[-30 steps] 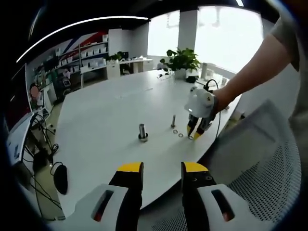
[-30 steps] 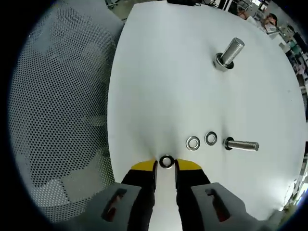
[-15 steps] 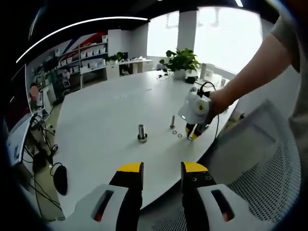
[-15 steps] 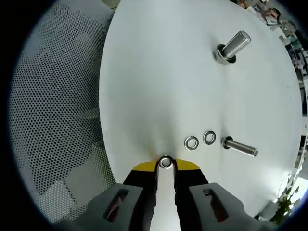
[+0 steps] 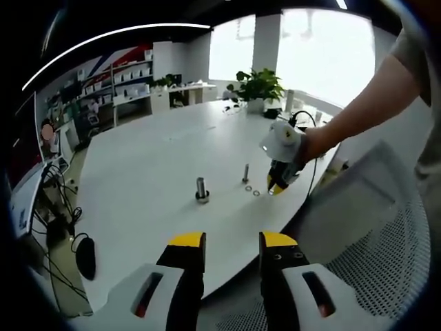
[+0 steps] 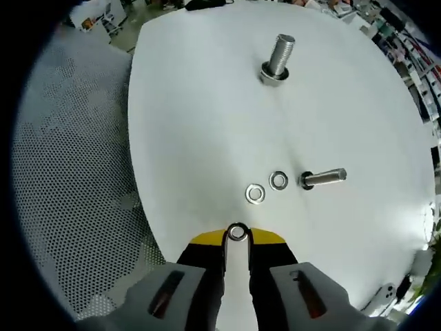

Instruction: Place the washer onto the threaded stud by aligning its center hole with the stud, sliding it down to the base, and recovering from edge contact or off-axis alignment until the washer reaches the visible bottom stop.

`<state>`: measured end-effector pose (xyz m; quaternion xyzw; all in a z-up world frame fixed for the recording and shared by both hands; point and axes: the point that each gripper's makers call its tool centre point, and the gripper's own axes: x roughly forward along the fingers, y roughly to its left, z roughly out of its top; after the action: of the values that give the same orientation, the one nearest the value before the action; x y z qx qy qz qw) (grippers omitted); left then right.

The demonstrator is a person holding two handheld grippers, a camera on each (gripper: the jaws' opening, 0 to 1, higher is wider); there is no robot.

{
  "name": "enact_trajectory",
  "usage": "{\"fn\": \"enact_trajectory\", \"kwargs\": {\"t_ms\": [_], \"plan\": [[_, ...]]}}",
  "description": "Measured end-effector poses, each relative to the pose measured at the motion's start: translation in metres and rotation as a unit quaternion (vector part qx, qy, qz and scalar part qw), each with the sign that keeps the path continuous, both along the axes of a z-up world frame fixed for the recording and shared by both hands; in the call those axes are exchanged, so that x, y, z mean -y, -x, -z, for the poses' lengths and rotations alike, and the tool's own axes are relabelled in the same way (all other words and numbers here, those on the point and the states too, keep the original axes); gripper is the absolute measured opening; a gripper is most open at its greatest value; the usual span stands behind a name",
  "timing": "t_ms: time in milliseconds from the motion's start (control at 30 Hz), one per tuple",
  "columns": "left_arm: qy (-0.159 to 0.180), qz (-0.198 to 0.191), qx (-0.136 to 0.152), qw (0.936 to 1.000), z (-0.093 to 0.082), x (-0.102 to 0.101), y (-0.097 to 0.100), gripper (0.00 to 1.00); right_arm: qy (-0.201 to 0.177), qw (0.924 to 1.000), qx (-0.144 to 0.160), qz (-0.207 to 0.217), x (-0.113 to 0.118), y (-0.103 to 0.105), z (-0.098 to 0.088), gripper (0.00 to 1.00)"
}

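Right claw (image 6: 238, 238), yellow-tipped, is clenched on a small silver metal washer (image 6: 238, 232), pinched edge-on at the very fingertips, at 6 o'clock in the right gripper view. The washer seems lifted clear of the white oval bench (image 6: 207, 103), though its height over the top is hard to judge.

Handling guess: the washer is light, rigid, thin and smooth, so it looks slippery and prone to flipping out of a tip pinch. The hold on opposite rim edges is right, since it keeps the centre hole open. It needs to stay flat over the stud; a tilt will likely catch on the threads.

The slim threaded steel stud (image 6: 322, 178) stands at 3 o'clock from the view's centre, leaning in the fisheye. Two loose silver washers (image 6: 267, 187) lie just beside its base, directly between the claw and the stud, so a low approach could knock them. A thicker threaded bolt with a wide collar at its foot (image 6: 277, 61) stands well apart at 12 o'clock, out of the path.

In the left gripper view the left claw (image 5: 233, 243) is released and carries nothing, hanging off the bench edge at 6 o'clock. The right claw (image 5: 274, 188) shows at 2 o'clock, near the stud (image 5: 246, 173). A grey mesh chair back (image 6: 62, 207) sits beside the bench at 9 o'clock in the right gripper view.
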<state>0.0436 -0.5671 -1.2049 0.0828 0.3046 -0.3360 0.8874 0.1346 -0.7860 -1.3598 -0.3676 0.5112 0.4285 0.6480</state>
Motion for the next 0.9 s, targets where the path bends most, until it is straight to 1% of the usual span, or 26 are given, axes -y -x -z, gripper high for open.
{"fn": "enact_trajectory", "kwargs": {"t_ms": [67, 233, 300, 467, 567, 700, 767, 900], "plan": [[0.000, 0.001, -0.001, 1.0000, 0.000, 0.000, 0.000, 0.29, -0.004, 1.0000, 0.006, 0.000, 0.000, -0.005, -0.005, 0.13], [-0.001, 0.001, -0.003, 1.0000, 0.001, 0.000, 0.001, 0.29, -0.023, 0.9992, 0.027, 0.017, -0.001, -0.028, -0.022, 0.13], [-0.001, 0.000, -0.003, 1.0000, 0.001, 0.000, 0.001, 0.29, -0.028, 0.9988, 0.030, 0.025, -0.001, -0.034, -0.027, 0.13], [0.000, 0.001, -0.003, 1.0000, 0.001, 0.000, 0.001, 0.29, -0.035, 0.9980, 0.046, 0.027, -0.005, -0.047, -0.037, 0.13], [0.000, 0.000, -0.002, 1.0000, 0.000, 0.000, 0.001, 0.29, -0.038, 0.9974, 0.055, 0.026, -0.007, -0.054, -0.043, 0.13], [-0.001, 0.000, -0.004, 1.0000, 0.001, 0.000, 0.001, 0.29, -0.043, 0.9971, 0.056, 0.030, -0.008, -0.062, -0.047, 0.13], [-0.003, 0.001, -0.004, 1.0000, 0.002, 0.000, 0.001, 0.29, -0.047, 0.9966, 0.061, 0.030, -0.010, -0.066, -0.050, 0.13], [0.000, -0.002, -0.003, 1.0000, 0.001, 0.000, 0.000, 0.29, -0.053, 0.9959, 0.068, 0.028, -0.016, -0.070, -0.053, 0.13]]}}
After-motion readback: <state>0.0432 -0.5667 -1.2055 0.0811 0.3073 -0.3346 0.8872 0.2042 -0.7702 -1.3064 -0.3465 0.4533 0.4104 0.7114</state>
